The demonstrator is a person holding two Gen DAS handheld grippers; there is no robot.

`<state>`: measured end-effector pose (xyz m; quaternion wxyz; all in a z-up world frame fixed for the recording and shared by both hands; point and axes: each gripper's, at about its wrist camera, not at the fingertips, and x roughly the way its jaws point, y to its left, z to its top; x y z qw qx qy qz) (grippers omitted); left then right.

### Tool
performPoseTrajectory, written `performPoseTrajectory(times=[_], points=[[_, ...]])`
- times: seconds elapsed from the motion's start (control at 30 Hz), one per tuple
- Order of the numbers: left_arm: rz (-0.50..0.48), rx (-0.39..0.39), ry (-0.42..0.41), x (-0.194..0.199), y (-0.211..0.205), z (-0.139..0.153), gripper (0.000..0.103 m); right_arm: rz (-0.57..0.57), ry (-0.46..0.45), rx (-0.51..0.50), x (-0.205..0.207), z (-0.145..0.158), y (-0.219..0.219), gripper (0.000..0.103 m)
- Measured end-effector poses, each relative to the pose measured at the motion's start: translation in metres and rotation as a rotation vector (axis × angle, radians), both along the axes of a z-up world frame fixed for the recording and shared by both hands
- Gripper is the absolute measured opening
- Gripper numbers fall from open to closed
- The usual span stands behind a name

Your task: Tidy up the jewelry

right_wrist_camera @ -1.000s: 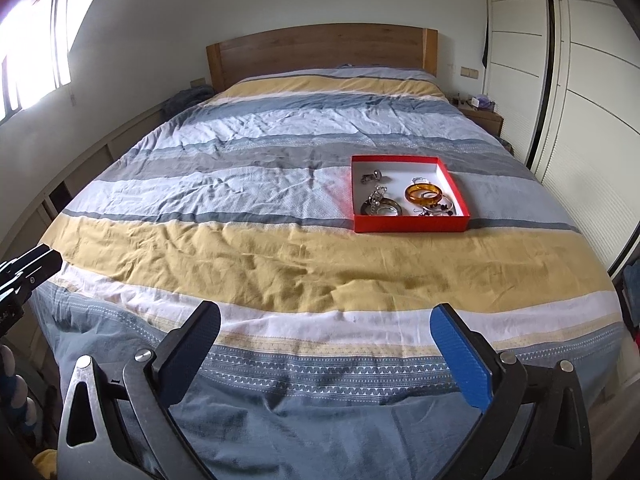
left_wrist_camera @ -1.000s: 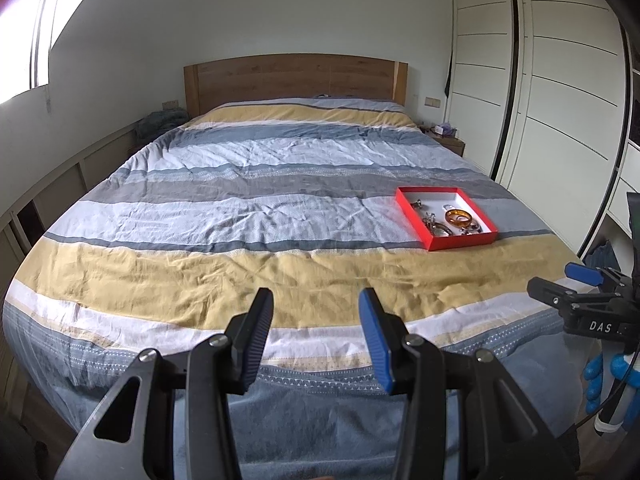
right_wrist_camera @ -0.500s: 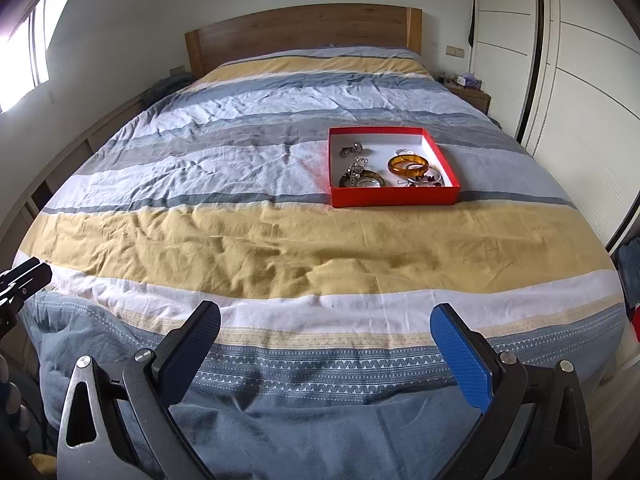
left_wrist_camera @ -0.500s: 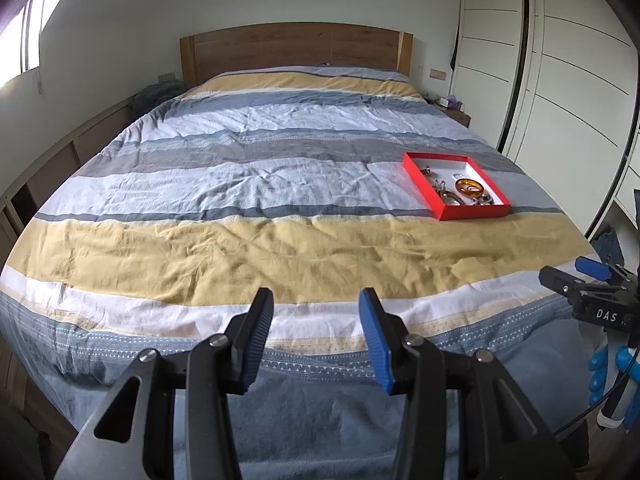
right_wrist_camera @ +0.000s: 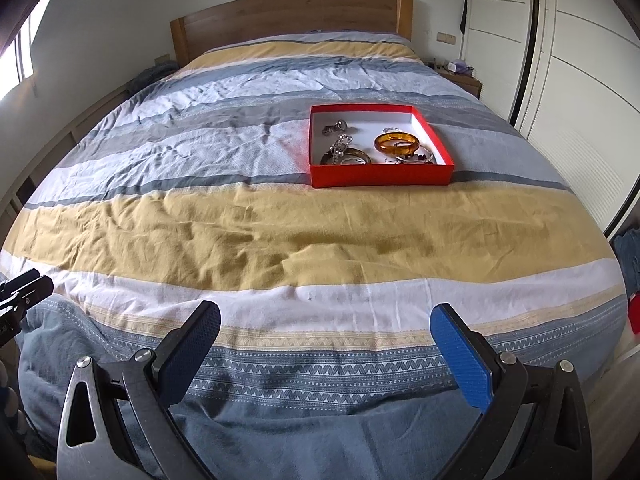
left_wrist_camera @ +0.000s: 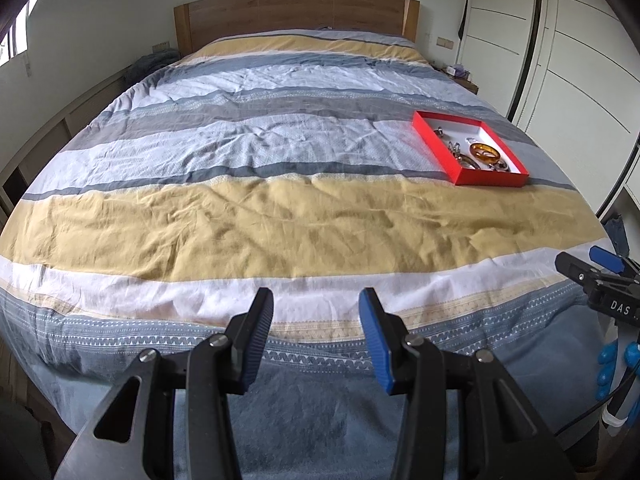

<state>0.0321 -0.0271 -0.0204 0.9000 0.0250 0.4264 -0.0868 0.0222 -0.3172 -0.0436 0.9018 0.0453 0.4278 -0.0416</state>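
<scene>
A red tray [right_wrist_camera: 382, 178] with a white inside lies on the striped bedspread [right_wrist_camera: 280, 232], right of the bed's middle; the left wrist view shows the same tray [left_wrist_camera: 490, 179] at its right. In it are an amber bangle [right_wrist_camera: 397, 143], a dark bangle [right_wrist_camera: 347, 157] and several silvery pieces [right_wrist_camera: 337, 127]. My left gripper [left_wrist_camera: 316, 304] is open over the foot of the bed, nothing between its fingers. My right gripper [right_wrist_camera: 325, 318] is open wide, also at the foot, far short of the tray. The right gripper's tips [left_wrist_camera: 588, 264] show at the left view's right edge.
A wooden headboard [right_wrist_camera: 292, 16] stands at the far end. White wardrobe doors [right_wrist_camera: 576, 80] run along the right side, with a bedside table [right_wrist_camera: 460, 76] in the far corner. A low shelf unit [left_wrist_camera: 44, 136] lines the left wall under a window.
Both grippers have sunk and tipped downward toward the bed, so the bed fills more of each view and the tray looks closer. Both stay open as before.
</scene>
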Motion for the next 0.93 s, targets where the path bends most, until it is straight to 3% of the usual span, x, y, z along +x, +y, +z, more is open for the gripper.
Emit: performPoseTrajectory(times=[0.53,0.93], points=[[0.006,0.008,0.049,0.018,-0.007,-0.021,0.042,0.017,0.025,-0.025,0.012,-0.016,0.004,0.103],[0.017,0.015,0.037,0.02,-0.008,-0.021,0.042,0.01,0.02,-0.027,0.014,-0.019,0.002,0.103]])
